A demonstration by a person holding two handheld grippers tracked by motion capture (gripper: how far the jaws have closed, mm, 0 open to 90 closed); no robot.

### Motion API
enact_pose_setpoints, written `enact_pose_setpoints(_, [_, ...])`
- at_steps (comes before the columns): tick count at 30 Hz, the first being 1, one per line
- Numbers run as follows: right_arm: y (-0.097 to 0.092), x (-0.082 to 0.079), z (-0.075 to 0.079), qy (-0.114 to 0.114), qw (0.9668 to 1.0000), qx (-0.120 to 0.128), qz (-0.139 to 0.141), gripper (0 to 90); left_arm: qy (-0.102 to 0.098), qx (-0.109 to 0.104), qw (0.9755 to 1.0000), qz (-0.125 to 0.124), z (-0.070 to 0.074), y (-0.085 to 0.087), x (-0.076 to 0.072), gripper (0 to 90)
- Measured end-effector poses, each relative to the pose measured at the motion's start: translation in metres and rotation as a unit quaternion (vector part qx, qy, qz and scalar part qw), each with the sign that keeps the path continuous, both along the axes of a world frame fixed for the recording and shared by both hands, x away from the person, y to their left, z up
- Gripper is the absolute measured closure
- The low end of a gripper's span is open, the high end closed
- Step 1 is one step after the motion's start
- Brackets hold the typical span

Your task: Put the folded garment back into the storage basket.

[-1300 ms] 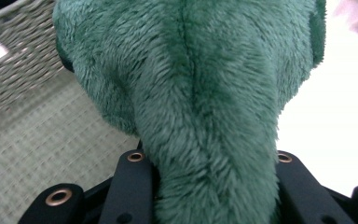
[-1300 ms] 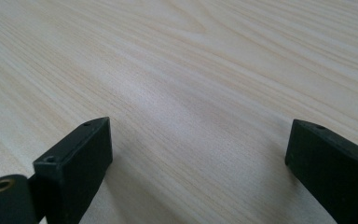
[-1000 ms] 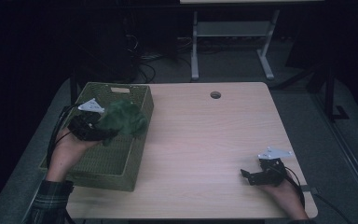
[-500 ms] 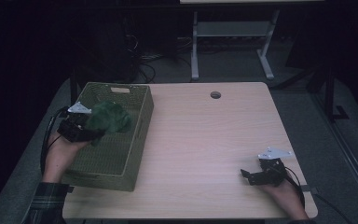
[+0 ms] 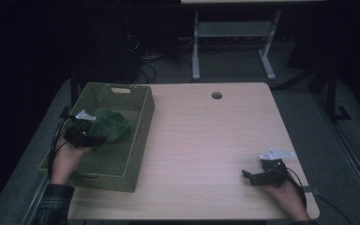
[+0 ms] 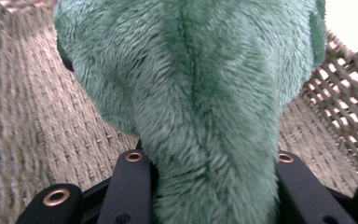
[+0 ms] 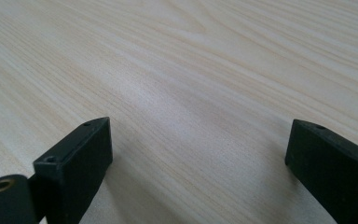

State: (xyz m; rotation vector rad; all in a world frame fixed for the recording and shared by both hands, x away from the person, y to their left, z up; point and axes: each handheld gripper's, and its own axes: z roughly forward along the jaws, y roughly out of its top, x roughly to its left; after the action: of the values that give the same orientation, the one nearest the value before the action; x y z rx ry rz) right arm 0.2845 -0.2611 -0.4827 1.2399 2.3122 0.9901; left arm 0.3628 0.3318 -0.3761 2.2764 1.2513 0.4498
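1. Nearest the person, the right gripper (image 5: pixel 253 177) rested low over the table (image 5: pixel 206 140) near its front right corner, jaws spread wide with only bare wood between them. The right hand (image 5: pixel 286 194) came in from the bottom edge, forearm pointing up the table.
2. At the front left, a sleeve (image 5: pixel 51 206) and the left hand (image 5: pixel 68 157) reached over the near wall of the basket (image 5: pixel 108 176).
3. The left gripper (image 5: pixel 93 139) sat inside the basket, jaws pinching a green plush toy (image 5: pixel 112 124). In the left gripper view the toy (image 6: pixel 196 102) bulged between both jaws, with woven wall close behind it.
4. The basket stood along the table's left edge, its right wall beside open wood.
5. The middle and right of the table lay open between the two grippers, which were well apart.
6. A round hole (image 5: pixel 216 95) sat near the far edge.
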Motion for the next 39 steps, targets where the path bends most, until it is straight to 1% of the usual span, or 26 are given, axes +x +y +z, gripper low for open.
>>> enact_pose_setpoints(1, [0.0, 0.0, 0.0, 0.0, 1.0, 0.0, 0.0, 6.8, 0.001, -0.001, 1.0, 0.001, -0.002, 0.0, 0.001, 64.8])
enact_pose_setpoints(4, [0.0, 0.0, 0.0, 0.0, 1.0, 0.0, 0.0, 6.8, 0.014, -0.001, 0.9999, -0.001, -0.009, -0.001, 0.004, 64.3])
enact_pose_setpoints(8, [0.0, 0.0, 0.0, 0.0, 1.0, 0.0, 0.0, 6.8, 0.034, 0.007, 0.9994, 0.0, -0.016, -0.002, 0.008, 63.8])
enact_pose_setpoints(9, [0.0, 0.0, 0.0, 0.0, 1.0, 0.0, 0.0, 6.8, 0.035, 0.007, 0.9994, 0.001, -0.017, -0.002, 0.009, 63.8])
enact_pose_setpoints(15, [0.0, 0.0, 0.0, 0.0, 1.0, 0.0, 0.0, 6.8, 0.066, 0.006, 0.9978, -0.002, -0.029, -0.003, 0.014, 63.8])
enact_pose_setpoints(16, [0.0, 0.0, 0.0, 0.0, 1.0, 0.0, 0.0, 6.8, 0.07, 0.01, 0.9975, -0.005, -0.029, -0.003, 0.014, 63.7])
enact_pose_setpoints(19, [0.0, 0.0, 0.0, -0.002, 1.0, -0.001, 0.001, 6.8, 0.073, 0.014, 0.9972, -0.003, -0.032, -0.005, 0.014, 63.0])
enact_pose_setpoints(21, [0.0, 0.0, 0.0, -0.002, 1.0, -0.001, 0.001, 6.9, 0.072, 0.019, 0.9972, -0.006, -0.032, -0.005, 0.014, 61.2])
enact_pose_setpoints(23, [0.0, 0.0, 0.0, -0.002, 1.0, -0.001, 0.001, 6.8, 0.069, 0.023, 0.9973, -0.008, -0.033, -0.005, 0.014, 56.7])
enact_pose_setpoints(27, [0.0, 0.0, 0.0, -0.002, 1.0, -0.001, 0.001, 6.8, 0.07, 0.022, 0.9973, -0.004, -0.033, -0.005, 0.014, 43.7])
enact_pose_setpoints(30, [0.0, 0.0, 0.0, -0.002, 1.0, -0.001, 0.001, 6.8, 0.065, 0.026, 0.9976, -0.006, -0.033, -0.005, 0.013, 33.4])
enact_pose_setpoints(33, [0.0, 0.0, 0.0, -0.001, 1.0, -0.001, 0.001, 6.8, 0.05, 0.031, 0.9982, -0.008, -0.031, -0.005, 0.011, 24.2])
enact_pose_setpoints(35, [0.0, 0.0, 0.0, -0.002, 1.0, -0.001, 0.002, 6.8, 0.041, 0.026, 0.9988, -0.006, -0.03, -0.004, 0.011, 19.7])
enact_pose_setpoints(36, [0.0, 0.0, 0.0, -0.002, 1.0, -0.001, 0.001, 6.8, 0.037, 0.019, 0.9991, -0.004, -0.028, -0.003, 0.01, 17.9])
enact_pose_setpoints(39, [0.0, 0.0, 0.0, -0.002, 1.0, -0.001, 0.001, 6.8, 0.028, 0.002, 0.9996, -0.004, -0.024, 0.001, 0.009, 15.5])
